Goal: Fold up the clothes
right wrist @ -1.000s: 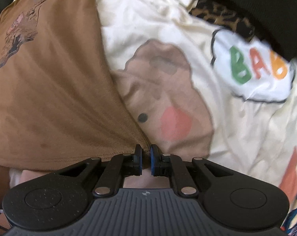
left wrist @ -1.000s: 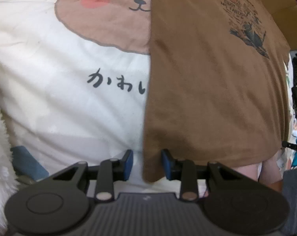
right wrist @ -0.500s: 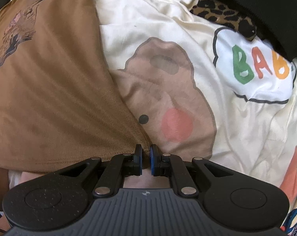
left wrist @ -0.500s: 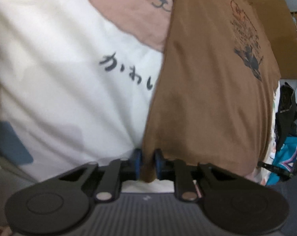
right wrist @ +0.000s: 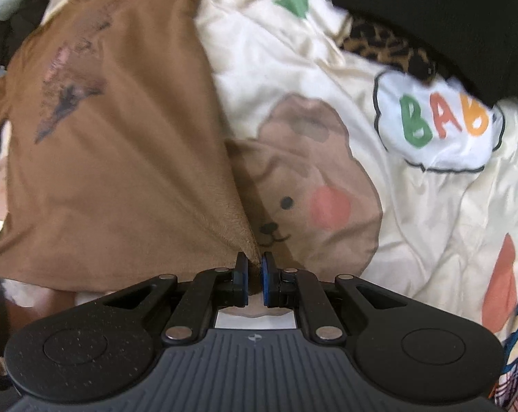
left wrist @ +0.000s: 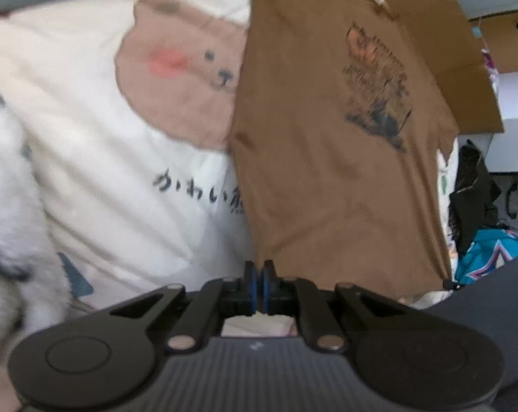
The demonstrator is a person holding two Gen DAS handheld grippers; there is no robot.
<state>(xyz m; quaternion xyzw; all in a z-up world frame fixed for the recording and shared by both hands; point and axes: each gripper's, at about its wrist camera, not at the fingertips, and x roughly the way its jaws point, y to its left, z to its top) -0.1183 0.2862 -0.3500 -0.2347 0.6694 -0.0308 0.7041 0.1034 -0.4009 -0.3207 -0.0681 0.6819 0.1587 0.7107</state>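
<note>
- Left gripper [left wrist: 258, 276]: blue-padded jaws pressed together on one bottom corner of the brown T-shirt [left wrist: 327, 171]; hem cloth pinched between the pads.
- Right gripper [right wrist: 254, 274]: jaws drawn close on the other bottom corner of the same brown T-shirt [right wrist: 121, 171], a bunched point of fabric gripped between the blue pads, with a narrow slit visible lower down.
- Brown T-shirt: spread front side up over the cream bedspread [left wrist: 121, 206], stretched away from both grippers toward the far edge of the bed; dark chest print [left wrist: 379, 86] toward the far end, blurred and illegible in both views.
- Cream bedspread [right wrist: 430, 223]: cartoon pattern exposed beside the shirt; a tan bear face [left wrist: 180, 72] with pink cheek partly covered by the shirt's side edge in the left wrist view, with a line of dark handwritten characters [left wrist: 197, 189] nearer the gripper.
- Second tan bear face [right wrist: 310, 192] in the right wrist view, just beside the pinched corner; white cloud patch with coloured letters "BAB" [right wrist: 440, 120] farther toward the right edge of the bed.
- Black garment [right wrist: 447, 17] lying across the far right corner of the bed, a strip of leopard-print fabric [right wrist: 386, 48] showing beneath its edge.
- Cardboard box [left wrist: 464, 51] behind the far edge of the bed in the left wrist view, a second one to its right.
- White fluffy material [left wrist: 8, 206] at the left border of the left wrist view; nature unclear.
</note>
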